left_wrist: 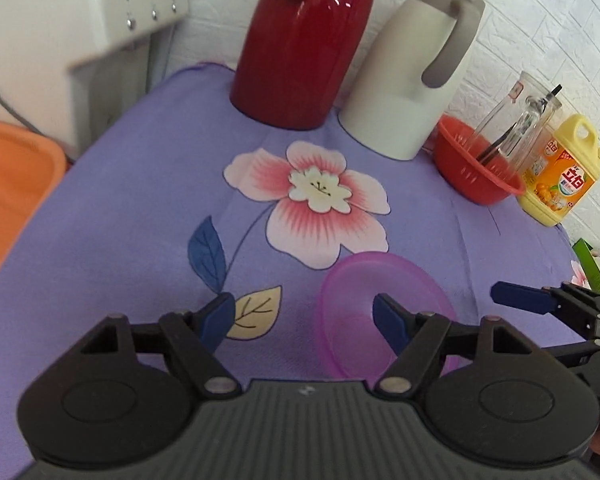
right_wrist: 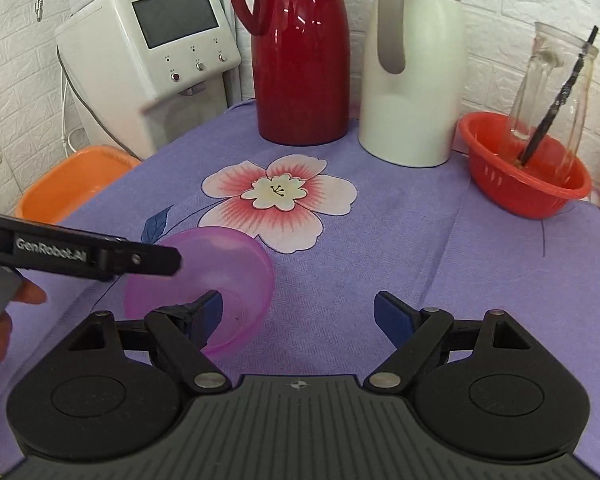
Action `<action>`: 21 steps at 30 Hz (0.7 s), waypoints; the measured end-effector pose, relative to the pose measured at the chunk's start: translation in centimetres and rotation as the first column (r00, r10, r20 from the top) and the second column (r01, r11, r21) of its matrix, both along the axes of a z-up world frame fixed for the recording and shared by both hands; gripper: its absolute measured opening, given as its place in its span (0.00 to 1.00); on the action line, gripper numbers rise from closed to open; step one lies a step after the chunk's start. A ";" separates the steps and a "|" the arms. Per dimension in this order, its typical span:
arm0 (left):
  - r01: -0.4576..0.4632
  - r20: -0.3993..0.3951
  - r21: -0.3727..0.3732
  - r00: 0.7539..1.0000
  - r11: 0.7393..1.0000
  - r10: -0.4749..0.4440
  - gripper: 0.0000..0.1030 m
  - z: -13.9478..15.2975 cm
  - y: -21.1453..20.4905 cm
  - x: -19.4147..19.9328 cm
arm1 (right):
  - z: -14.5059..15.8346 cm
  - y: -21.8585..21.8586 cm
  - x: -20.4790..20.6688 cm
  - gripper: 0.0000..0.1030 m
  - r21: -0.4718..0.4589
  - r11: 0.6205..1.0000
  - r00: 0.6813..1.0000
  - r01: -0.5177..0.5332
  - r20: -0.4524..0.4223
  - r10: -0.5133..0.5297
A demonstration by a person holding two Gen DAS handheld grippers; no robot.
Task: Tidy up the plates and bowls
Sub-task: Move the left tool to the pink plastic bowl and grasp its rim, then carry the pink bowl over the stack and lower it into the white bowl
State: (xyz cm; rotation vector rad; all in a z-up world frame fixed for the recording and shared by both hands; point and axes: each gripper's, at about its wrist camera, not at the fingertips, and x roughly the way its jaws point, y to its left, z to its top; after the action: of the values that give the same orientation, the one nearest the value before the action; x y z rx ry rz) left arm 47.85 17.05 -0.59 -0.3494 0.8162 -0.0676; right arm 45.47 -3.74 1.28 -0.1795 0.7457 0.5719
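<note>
A translucent pink bowl (left_wrist: 376, 312) sits upright on the purple flowered cloth (left_wrist: 140, 208), near the front. My left gripper (left_wrist: 304, 320) is open and empty; its right finger hangs over the bowl. The bowl also shows in the right wrist view (right_wrist: 220, 268), at the lower left. My right gripper (right_wrist: 298, 318) is open and empty; its left finger is over the bowl's near rim. The right gripper's blue fingertip (left_wrist: 520, 298) shows at the right edge of the left view. The left gripper's arm (right_wrist: 80, 254) crosses the bowl's left side in the right view.
At the back stand a red thermos (right_wrist: 300, 52), a white jug with a grey handle (right_wrist: 414, 68), and a red basket (right_wrist: 524, 184) holding a glass bottle (right_wrist: 552, 92). A yellow detergent bottle (left_wrist: 560, 176), a white dispenser (right_wrist: 152, 52) and an orange basin (right_wrist: 72, 180) flank the table.
</note>
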 end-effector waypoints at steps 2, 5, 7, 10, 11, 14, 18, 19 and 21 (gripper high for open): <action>-0.001 -0.010 0.013 1.000 1.000 0.001 0.74 -0.7 -0.2 0.5 | -0.9 0.8 0.3 1.00 -0.006 1.000 1.000 -0.026 -0.011 0.026; 0.007 0.001 0.045 1.000 0.999 -0.007 0.74 -1.4 -0.7 0.7 | -2.2 1.7 0.6 1.00 -0.012 0.998 0.998 -0.063 -0.031 0.063; 0.017 0.013 0.073 1.000 0.997 -0.018 0.74 -1.5 -1.2 0.7 | -2.8 2.0 0.8 1.00 -0.011 0.997 0.996 -0.075 -0.047 0.075; 0.039 0.023 0.085 0.999 0.996 -0.041 0.71 -1.5 -1.9 0.6 | -3.2 2.5 0.6 1.00 -0.016 0.996 0.995 -0.093 -0.048 0.092; 0.056 0.026 0.085 0.998 0.995 -0.058 0.63 -1.5 -2.2 0.6 | -3.1 2.8 0.4 0.99 -0.023 0.994 0.994 -0.106 -0.040 0.105; 0.097 0.022 0.050 0.995 0.994 -0.098 0.54 -1.4 -3.0 0.3 | -2.8 3.3 0.1 0.87 -0.020 0.990 0.988 -0.142 -0.071 0.140; 0.104 0.008 -0.017 0.995 0.994 -0.104 0.50 -0.7 -3.4 -0.6 | -2.0 3.6 -1.3 0.87 -0.024 0.989 0.988 -0.147 -0.056 0.145; 0.106 0.009 -0.026 0.994 0.994 -0.106 0.50 -0.4 -3.4 -1.0 | -1.6 3.4 -1.7 0.87 -0.026 0.989 0.988 -0.148 -0.048 0.147; 0.113 0.019 -0.029 0.993 0.993 -0.113 0.50 0.5 -3.8 -2.0 | -1.0 3.0 -2.4 0.87 -0.013 0.990 0.988 -0.143 -0.055 0.143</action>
State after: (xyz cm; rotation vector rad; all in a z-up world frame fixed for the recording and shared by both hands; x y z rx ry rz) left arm 45.81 13.25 -0.13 -0.3307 0.8182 -0.1890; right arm 43.04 -0.73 0.29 -0.2351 0.7948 0.7093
